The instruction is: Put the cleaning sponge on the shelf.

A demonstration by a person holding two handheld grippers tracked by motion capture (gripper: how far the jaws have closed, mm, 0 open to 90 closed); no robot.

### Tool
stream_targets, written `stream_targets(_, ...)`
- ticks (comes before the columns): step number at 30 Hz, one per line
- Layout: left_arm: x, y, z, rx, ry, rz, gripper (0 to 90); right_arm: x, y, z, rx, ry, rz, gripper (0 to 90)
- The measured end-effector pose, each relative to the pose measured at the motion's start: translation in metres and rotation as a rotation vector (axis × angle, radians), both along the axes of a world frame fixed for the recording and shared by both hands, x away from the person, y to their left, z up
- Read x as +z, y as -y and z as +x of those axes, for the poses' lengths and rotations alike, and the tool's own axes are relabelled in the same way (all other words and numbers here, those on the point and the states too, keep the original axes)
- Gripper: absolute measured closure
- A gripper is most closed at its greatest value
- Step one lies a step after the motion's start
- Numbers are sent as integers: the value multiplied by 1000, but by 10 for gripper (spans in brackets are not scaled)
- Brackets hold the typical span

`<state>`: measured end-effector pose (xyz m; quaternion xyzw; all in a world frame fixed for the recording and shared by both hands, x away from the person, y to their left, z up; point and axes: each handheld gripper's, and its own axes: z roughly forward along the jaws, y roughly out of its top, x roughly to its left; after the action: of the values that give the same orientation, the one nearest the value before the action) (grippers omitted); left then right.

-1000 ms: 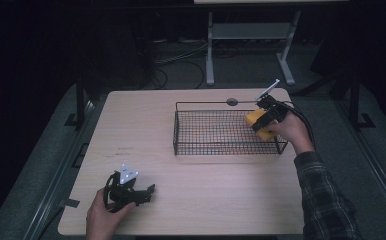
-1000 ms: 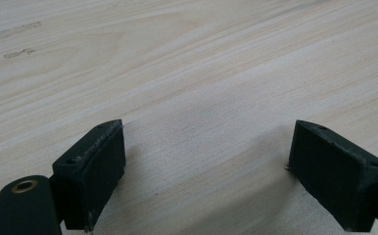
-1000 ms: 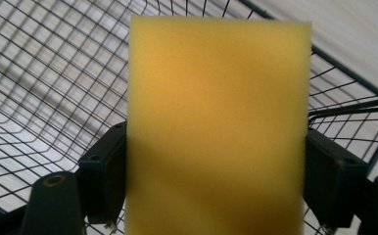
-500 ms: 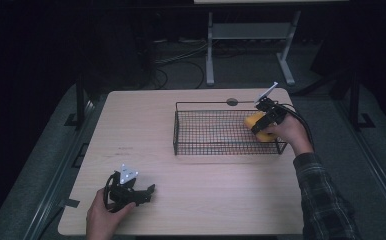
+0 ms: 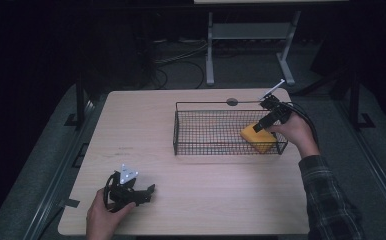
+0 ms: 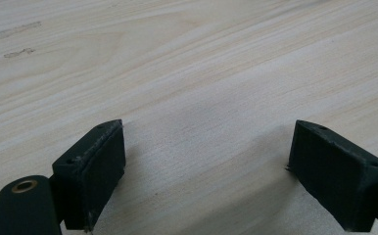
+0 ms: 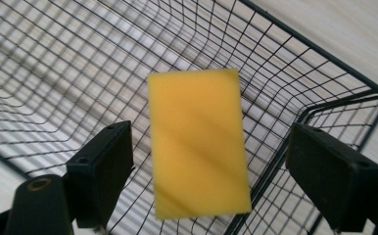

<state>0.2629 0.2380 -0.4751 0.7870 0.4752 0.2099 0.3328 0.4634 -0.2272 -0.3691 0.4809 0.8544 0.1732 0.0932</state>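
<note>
A yellow sponge is in the right end of a black wire basket on the wooden table. In the right gripper view the sponge is slightly blurred, lying between the two wide-apart jaws and touching neither, with the basket mesh behind it. My right gripper hangs open just above the sponge, over the basket's right end. My left gripper rests open on the table near the front left corner. Between its jaws there is only bare wood.
A small dark round spot lies on the table just behind the basket. The table's left half and front middle are bare wood. Cables and a metal stand are on the floor beyond the far edge.
The sponge has gone from the right gripper's jaws down into the right end of the basket. The right jaws now stand apart. The left gripper has stayed still.
</note>
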Motion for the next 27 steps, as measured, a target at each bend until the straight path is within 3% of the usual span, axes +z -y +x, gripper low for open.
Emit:
stream_targets(13, 0, 0, 0, 1, 0, -1, 127, 20, 16, -49, 25, 73, 67, 161)
stream_targets(27, 0, 0, 0, 1, 0, -1, 127, 13, 30, -109, 50, 139, 111, 139)
